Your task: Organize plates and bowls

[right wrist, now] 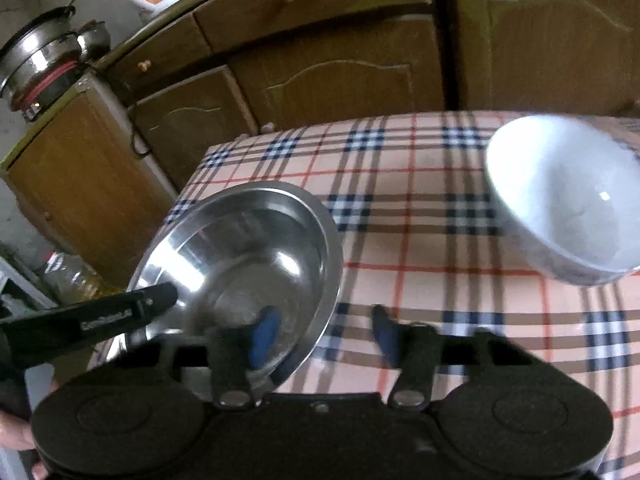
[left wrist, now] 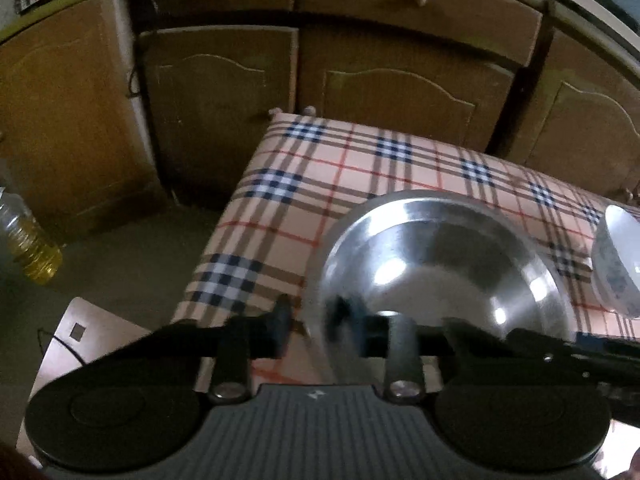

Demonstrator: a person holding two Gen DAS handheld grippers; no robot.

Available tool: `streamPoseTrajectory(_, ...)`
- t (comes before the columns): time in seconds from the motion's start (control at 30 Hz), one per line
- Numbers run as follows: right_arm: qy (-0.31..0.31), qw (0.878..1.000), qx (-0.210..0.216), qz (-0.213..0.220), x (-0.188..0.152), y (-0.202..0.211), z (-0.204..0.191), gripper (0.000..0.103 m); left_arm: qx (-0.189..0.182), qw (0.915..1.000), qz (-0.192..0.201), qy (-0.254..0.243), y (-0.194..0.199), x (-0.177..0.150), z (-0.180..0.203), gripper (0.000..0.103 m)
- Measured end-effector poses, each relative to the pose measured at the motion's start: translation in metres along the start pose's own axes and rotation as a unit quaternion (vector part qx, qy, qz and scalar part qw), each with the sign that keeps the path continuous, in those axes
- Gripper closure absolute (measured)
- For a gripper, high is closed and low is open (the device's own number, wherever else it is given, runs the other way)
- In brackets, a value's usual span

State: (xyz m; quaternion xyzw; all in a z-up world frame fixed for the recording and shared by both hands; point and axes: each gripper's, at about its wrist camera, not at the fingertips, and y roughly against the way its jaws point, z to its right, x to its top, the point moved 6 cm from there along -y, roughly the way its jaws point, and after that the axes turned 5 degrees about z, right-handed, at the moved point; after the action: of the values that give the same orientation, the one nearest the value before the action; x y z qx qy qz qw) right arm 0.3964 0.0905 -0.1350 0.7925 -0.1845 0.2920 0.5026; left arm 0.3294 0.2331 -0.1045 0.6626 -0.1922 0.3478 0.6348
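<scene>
Left wrist view shows my left hand-held gripper closed on the near-left rim of the steel bowl. One finger is outside on the cloth and the other is inside the bowl, with the thin edge pinched between them. The bowl stands on the near part of the bench, which has a checked cloth on it.

On the right wrist view, my right hand-held gripper is astride the near-right rim of the same bowl. The blue pad is inside the bowl and the other finger is outside. I can see cloth between that outer finger and the rim, so this side is only partly closed and does not pinch yet.

The white bowl is to the right and a little farther, well apart from the steel bowl. It is blurred, so I cannot tell if it stands flat.

I judge that the step in hand is to take the steel bowl with both sides, before any stacking is done. The next move needs the right side to finish closing on the rim. Then both must rise together and level, because smooth thin metal can slip or swing if one side leads.
</scene>
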Motion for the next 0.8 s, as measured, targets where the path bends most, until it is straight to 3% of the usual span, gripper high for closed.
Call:
streamPoseTrajectory(0.3,0.027,0.999,-0.023,0.041,0.003,0.032,-0.004,0.079,-0.004,0.9995,0.025,-0.017,0.025,0.005,0.018,0.08)
streamPoseTrajectory(0.8,0.05,0.994,-0.035,0.09,0.008,0.133,-0.015,0.079,-0.002,0.9965,0.074,-0.04,0.117,0.01,0.049,0.08)
